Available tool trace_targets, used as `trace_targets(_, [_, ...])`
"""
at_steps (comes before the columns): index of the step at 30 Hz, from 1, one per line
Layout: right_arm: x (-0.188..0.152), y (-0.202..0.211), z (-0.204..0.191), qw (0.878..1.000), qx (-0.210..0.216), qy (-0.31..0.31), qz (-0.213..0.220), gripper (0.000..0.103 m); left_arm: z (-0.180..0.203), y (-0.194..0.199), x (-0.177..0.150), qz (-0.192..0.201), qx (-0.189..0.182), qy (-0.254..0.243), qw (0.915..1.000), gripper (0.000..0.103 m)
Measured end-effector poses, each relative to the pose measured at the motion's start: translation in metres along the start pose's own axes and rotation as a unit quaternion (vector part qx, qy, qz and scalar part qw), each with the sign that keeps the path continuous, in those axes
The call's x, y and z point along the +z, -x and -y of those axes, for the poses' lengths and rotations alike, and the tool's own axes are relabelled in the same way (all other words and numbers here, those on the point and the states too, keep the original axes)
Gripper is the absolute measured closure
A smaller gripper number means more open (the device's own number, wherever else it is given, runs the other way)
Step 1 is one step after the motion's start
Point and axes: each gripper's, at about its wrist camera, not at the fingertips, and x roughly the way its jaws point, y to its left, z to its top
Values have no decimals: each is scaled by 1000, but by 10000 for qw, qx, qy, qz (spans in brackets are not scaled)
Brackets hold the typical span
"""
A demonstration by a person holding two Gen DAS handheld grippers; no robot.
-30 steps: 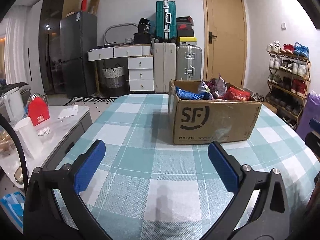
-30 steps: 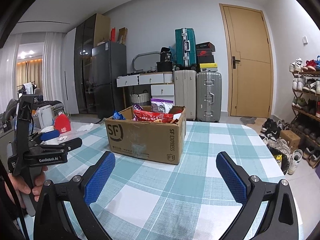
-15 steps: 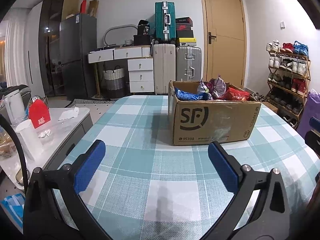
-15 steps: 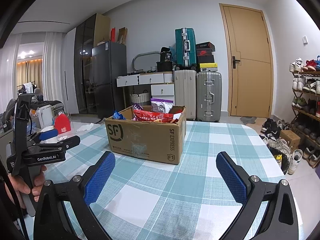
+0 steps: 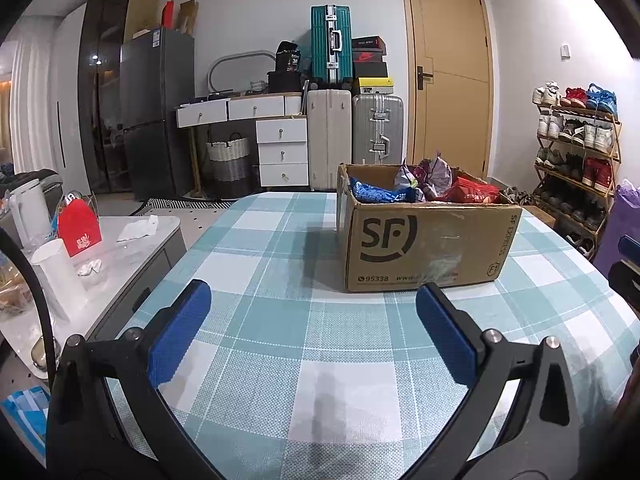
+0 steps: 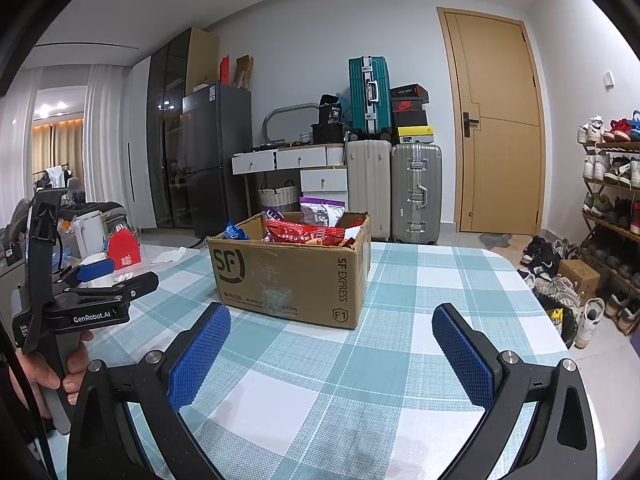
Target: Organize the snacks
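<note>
Snacks (image 5: 420, 188) lay piled in the open cardboard box (image 5: 424, 248) on the checked tablecloth (image 5: 280, 320): a blue bag (image 5: 376, 194), a red bag (image 6: 306, 234) and a purple-and-white pouch (image 6: 320, 210) stood above the rim. We held both tongs low over the cloth, short of the box. Our left gripper (image 5: 312, 328) had its blue pads spread wide with nothing between them, and our right gripper (image 6: 330, 344) stood equally wide and equally empty. The box sat ahead and to the right of the left gripper, and ahead and slightly left of the right one.

We judged the risks to lie in the bags themselves. Such packets are slippery and puffed with air, so a pinch on a loose corner could slide off, and a hard squeeze could crush what is inside. Lifting one bag from a loose heap could drag a neighbour over the rim. The box looked light, and a sideways push from a pad could shift it across the cloth.

We could not see how deep the heap ran, nor what lay under the top bags. No separate place for sorted snacks showed in either view, so whether the pile was sorted already or awaiting sorting we could not tell.
</note>
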Motion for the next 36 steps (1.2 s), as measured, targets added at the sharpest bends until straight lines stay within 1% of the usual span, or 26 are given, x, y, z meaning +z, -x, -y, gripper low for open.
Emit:
trace_targets(13, [0, 0, 0, 10000, -2, -1, -1, 0, 0, 0, 0, -3, 15, 23, 10000, 1])
trace_targets(19, [0, 0, 1, 10000, -15, 2, -6, 0, 0, -3, 2, -46, 97, 32, 9999, 1])
trace_targets(32, [0, 0, 2, 10000, -11, 2, -6, 0, 1, -3, 1, -45, 68, -9, 10000, 1])
trace_targets(36, [0, 0, 2, 10000, -11, 6, -8, 0, 0, -5, 1, -34, 134, -6, 9999, 1])
